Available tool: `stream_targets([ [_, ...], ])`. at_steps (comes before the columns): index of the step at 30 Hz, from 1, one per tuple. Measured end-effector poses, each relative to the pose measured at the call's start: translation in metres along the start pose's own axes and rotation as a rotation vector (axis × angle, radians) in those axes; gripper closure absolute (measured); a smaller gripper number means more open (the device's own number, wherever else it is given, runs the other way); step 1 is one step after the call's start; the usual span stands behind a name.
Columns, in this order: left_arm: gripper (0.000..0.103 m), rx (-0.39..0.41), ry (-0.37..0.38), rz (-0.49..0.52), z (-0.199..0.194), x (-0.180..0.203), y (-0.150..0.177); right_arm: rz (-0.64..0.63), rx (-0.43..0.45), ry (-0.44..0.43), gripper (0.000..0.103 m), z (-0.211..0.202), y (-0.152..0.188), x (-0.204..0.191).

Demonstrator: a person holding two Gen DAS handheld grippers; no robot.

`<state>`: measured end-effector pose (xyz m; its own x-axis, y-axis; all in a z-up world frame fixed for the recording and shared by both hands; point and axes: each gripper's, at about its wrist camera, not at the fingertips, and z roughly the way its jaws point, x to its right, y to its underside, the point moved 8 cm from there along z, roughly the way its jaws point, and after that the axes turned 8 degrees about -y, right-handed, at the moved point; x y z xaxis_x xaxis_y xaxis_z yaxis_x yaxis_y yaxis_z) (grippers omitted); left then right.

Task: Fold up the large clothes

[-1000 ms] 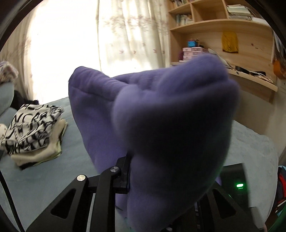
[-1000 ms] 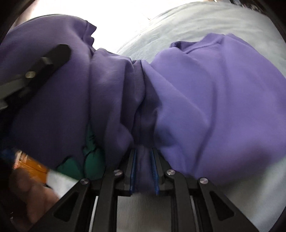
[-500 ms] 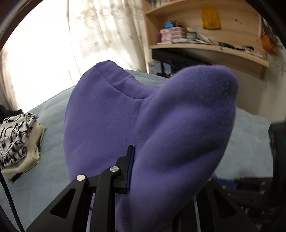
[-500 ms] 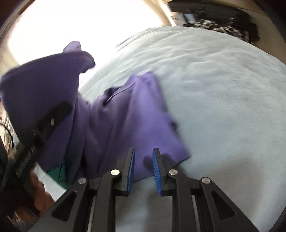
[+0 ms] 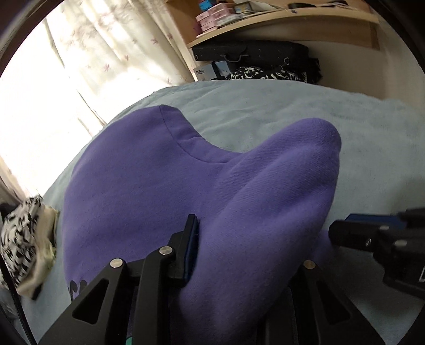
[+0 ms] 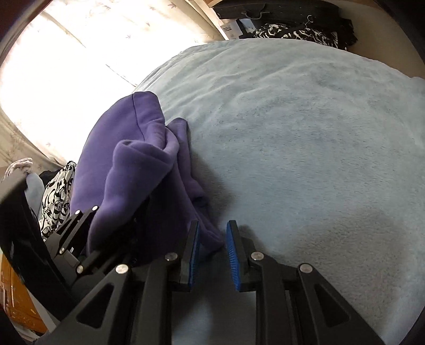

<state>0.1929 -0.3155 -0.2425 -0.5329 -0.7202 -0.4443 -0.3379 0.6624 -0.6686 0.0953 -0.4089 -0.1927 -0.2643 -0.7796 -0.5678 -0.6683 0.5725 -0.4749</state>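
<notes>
A purple sweatshirt (image 5: 148,191) lies bunched on the pale blue bed (image 5: 292,114). My left gripper (image 5: 239,252) is shut on a thick fold of the purple sweatshirt, which drapes over its right finger and hides it. In the right wrist view the sweatshirt (image 6: 138,169) lies heaped at the left, with the left gripper (image 6: 79,238) holding it there. My right gripper (image 6: 212,244) is open and empty just above the blanket, its left finger beside the sweatshirt's near edge. It also shows at the right of the left wrist view (image 5: 372,238).
A folded black-and-white patterned garment (image 5: 24,238) lies on the bed at the left, also in the right wrist view (image 6: 55,196). A curtained window (image 5: 66,66) is behind. A wooden shelf (image 5: 265,24) and a black case (image 5: 252,53) stand beyond the bed's far edge.
My right gripper let go of the sweatshirt a second ago and has drawn back to its near edge. My left gripper lowered its held fold toward the bed.
</notes>
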Motion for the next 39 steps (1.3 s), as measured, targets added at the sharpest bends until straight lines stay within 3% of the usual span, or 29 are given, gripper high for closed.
stream_targets([
  [2, 0.078, -0.002, 0.009, 0.003, 0.000, -0.001, 0.000, -0.002, -0.002, 0.001, 0.083, -0.002, 0.000, 0.000],
  [6, 0.054, -0.010, 0.072, 0.003, -0.006, -0.001, -0.003, -0.016, -0.003, 0.009, 0.083, 0.000, -0.003, -0.001],
  [9, 0.045, -0.004, 0.102, 0.003, -0.009, -0.004, -0.004, -0.021, 0.005, 0.010, 0.083, -0.004, -0.004, -0.001],
  [15, 0.018, -0.023, 0.273, -0.043, -0.022, -0.008, -0.009, -0.045, 0.019, 0.023, 0.083, -0.018, -0.008, -0.006],
  [19, 0.016, -0.041, 0.375, -0.086, -0.035, -0.009, -0.015, -0.053, 0.024, 0.023, 0.083, -0.026, -0.012, -0.010],
  [22, 0.016, -0.057, 0.407, -0.153, -0.047, -0.020, -0.019, -0.074, 0.035, 0.032, 0.083, -0.033, -0.017, -0.017],
  [27, 0.016, -0.060, 0.385, -0.280, -0.068, -0.067, -0.024, -0.120, 0.054, 0.019, 0.064, -0.046, -0.033, -0.033],
  [30, 0.016, -0.081, 0.320, -0.343, -0.069, -0.104, -0.022, -0.156, 0.040, -0.026, 0.062, -0.049, -0.046, -0.049],
  [35, 0.016, -0.193, 0.188, -0.431, -0.040, -0.164, -0.004, -0.198, -0.081, -0.141, 0.060, -0.022, -0.070, -0.075],
  [39, 0.017, -0.308, 0.206, -0.490, -0.007, -0.189, 0.017, -0.229, -0.210, -0.151, 0.060, 0.016, -0.079, -0.083],
])
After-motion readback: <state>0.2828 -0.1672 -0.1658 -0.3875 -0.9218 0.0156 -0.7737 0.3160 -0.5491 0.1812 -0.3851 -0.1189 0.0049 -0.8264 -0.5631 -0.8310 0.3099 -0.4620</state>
